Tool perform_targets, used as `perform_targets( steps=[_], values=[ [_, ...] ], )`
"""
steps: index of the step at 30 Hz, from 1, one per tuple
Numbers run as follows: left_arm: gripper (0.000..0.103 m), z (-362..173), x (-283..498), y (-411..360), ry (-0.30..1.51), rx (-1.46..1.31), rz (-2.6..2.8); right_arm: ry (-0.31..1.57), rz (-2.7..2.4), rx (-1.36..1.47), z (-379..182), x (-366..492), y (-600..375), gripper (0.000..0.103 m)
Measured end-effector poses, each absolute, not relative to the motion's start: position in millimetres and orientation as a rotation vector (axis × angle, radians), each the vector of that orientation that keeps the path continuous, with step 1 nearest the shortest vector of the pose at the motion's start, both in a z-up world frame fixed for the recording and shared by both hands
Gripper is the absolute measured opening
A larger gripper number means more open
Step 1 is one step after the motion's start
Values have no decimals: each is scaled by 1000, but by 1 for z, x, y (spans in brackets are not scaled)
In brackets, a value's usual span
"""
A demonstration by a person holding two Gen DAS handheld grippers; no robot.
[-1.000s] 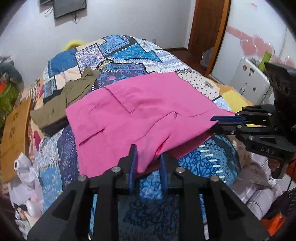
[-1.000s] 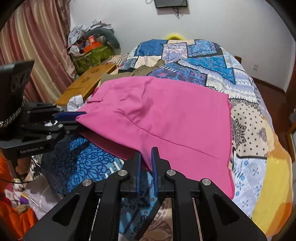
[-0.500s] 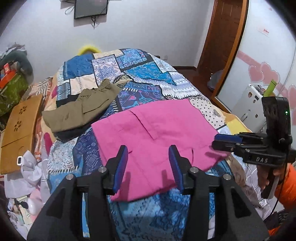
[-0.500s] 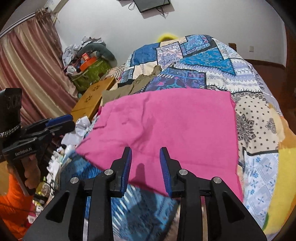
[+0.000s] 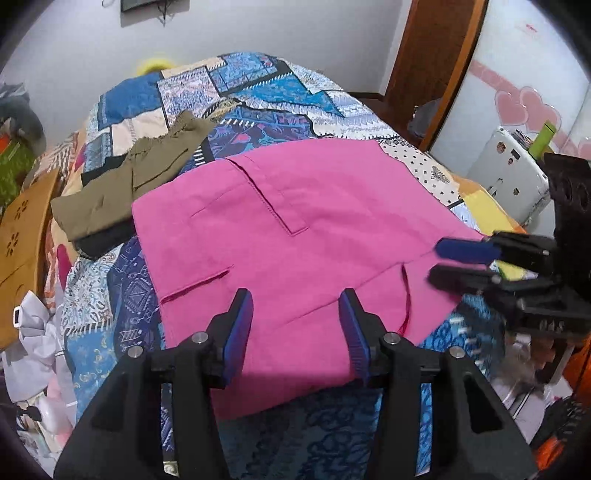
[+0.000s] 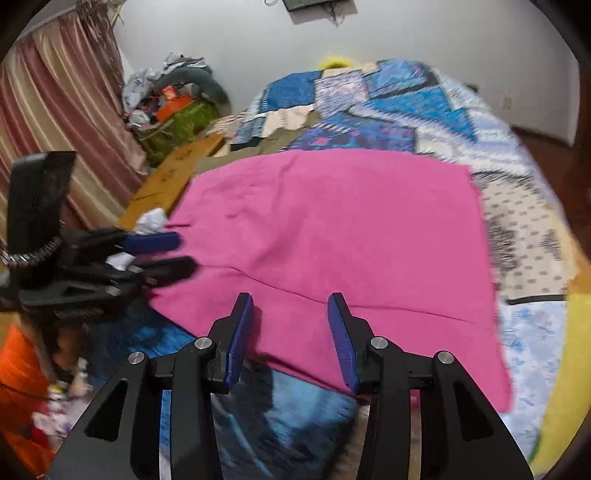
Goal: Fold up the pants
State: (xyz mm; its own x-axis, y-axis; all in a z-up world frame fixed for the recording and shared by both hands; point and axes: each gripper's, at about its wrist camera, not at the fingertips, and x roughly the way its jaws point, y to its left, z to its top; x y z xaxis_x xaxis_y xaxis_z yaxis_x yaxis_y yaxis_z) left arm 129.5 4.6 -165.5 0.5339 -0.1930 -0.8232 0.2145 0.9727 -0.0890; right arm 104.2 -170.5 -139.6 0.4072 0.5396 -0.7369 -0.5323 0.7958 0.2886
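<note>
Bedroom, white walls, one bed [image 5: 258, 85] under a blue patchwork cover; one striped pink curtain [image 6: 55, 122] and one wall screen [image 6: 314, 7] behind.

Garments, two. One pink pants [image 5: 295, 240], folded into a flat, roughly square panel, lying across the near end of the bed, its lower edge reaching the near edge. Visible on it: one stitched fly flap, two slit pockets, a diagonal seam, light creases only. One olive garment [image 5: 122, 192], folded, on the left side of the bed, just beside the pants' far left corner.

Grippers, two, black with blue pads. Left gripper [image 5: 295, 328]: jaws apart, having just been opening, poised over the pants' near edge with pink cloth showing between them, nothing clamped. Right gripper [image 5: 443, 258]: jaws likewise apart and just opening, at the pants' near right corner, pads clear of the cloth.

Writing: lettering on each gripper body, blurred, unreadable.

Off the bed: one wooden board [image 5: 22, 251] at left; one white appliance [image 5: 513, 173] at right.
</note>
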Motion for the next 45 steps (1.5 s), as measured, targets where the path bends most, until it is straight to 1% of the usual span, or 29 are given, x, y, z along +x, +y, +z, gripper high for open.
perform_targets(
  steps=[1,2,7,11,21,24,29,31,33,39,45],
  values=[
    [63,-165,127,8,968,40,-211,924,661,-7,-140,102,-175,38],
    [65,-165,126,11,964,42,-201,921,656,-9,-140,101,-179,38],
    [67,-169,119,42,975,-10,-149,921,591,14,-140,101,-200,38],
    [74,-172,114,60,983,-56,-136,932,545,34,-144,99,-216,38],
    [74,-166,114,89,974,-76,-34,998,422,91,-151,107,-258,39],
    [74,-157,125,99,952,-68,21,1005,377,34,-146,117,-260,39],
    [74,-140,155,111,911,-99,44,965,378,41,-127,140,-262,39],
    [74,-135,170,113,899,-101,50,949,388,57,-121,154,-260,40],
    [74,-134,185,114,897,-110,53,934,396,71,-118,167,-258,44],
    [74,-143,233,118,928,-148,44,958,392,92,-130,212,-248,44],
    [74,-168,265,124,1001,-208,37,1016,393,158,-154,264,-250,45]
  ],
)
